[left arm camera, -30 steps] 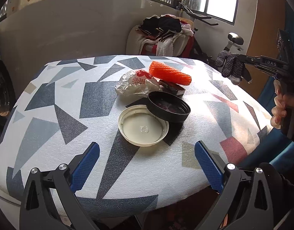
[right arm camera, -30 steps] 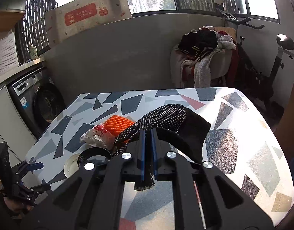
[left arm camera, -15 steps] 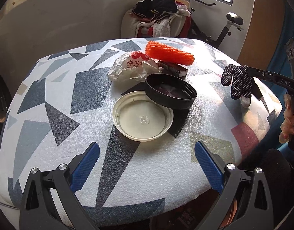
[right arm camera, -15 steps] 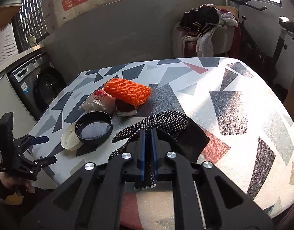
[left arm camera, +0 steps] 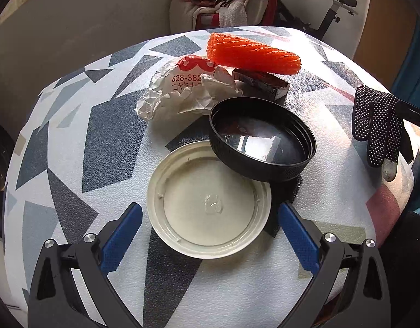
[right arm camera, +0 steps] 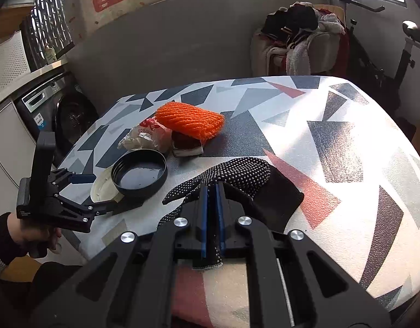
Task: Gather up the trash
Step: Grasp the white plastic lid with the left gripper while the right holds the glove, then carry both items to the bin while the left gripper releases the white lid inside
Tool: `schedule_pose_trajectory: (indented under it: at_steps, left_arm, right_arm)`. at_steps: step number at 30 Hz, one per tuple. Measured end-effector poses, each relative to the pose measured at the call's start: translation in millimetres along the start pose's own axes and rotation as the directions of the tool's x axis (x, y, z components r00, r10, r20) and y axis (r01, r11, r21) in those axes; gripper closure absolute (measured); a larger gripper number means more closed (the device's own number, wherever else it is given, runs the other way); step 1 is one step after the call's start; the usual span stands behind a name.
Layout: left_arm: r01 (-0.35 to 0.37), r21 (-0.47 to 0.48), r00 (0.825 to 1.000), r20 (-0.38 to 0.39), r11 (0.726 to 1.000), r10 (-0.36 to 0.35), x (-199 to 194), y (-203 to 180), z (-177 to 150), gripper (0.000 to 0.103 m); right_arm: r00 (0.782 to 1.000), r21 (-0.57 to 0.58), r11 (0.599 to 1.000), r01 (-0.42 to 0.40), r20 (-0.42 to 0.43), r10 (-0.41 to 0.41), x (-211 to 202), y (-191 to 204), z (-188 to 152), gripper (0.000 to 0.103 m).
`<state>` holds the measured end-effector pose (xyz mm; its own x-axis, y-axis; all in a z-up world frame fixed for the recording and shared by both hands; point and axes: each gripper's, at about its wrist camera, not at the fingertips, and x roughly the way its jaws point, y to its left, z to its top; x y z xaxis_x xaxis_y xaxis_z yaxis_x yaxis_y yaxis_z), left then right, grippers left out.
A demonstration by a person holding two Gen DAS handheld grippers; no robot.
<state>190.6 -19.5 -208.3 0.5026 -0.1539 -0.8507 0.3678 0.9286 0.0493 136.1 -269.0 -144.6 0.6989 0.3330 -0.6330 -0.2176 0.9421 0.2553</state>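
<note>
In the left wrist view, the left gripper (left arm camera: 210, 235) hangs with its blue fingers (left arm camera: 122, 232) spread wide on either side of the cream plastic lid (left arm camera: 208, 199), which lies upturned on the patterned tabletop (left arm camera: 73, 147). The black jar lid (left arm camera: 262, 142) rests tilted on its far rim, with a crumpled paper wrapper (left arm camera: 182, 90), a small dark carton (left arm camera: 260, 83) and an orange foam net (left arm camera: 251, 53) behind. The cream lid looks light, stiff and shallow, so pinching across its rim should serve best. In the right wrist view, the right gripper (right arm camera: 212, 218) is clenched on a soft, limp dotted glove (right arm camera: 232, 173), which hangs just above the tabletop.
</note>
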Motion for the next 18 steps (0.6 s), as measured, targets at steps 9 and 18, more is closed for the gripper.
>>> schedule_pose_trajectory:
  at_steps: [9, 18]
  left_arm:
    - [-0.012, -0.019, 1.000, 0.004, 1.000, 0.012, -1.2, 4.8, -3.4, 0.019]
    - [-0.037, -0.092, 0.996, 0.073, 0.995, 0.044, -43.2, 25.3, -13.5, 0.019]
  right_arm:
    - [1.000, -0.009, 1.000, -0.004, -0.004, 0.004, -3.0, 2.4, -4.7, 0.093]
    - [0.999, -0.011, 1.000, -0.023, 0.027, 0.023, -15.8, 11.2, -0.8, 0.093]
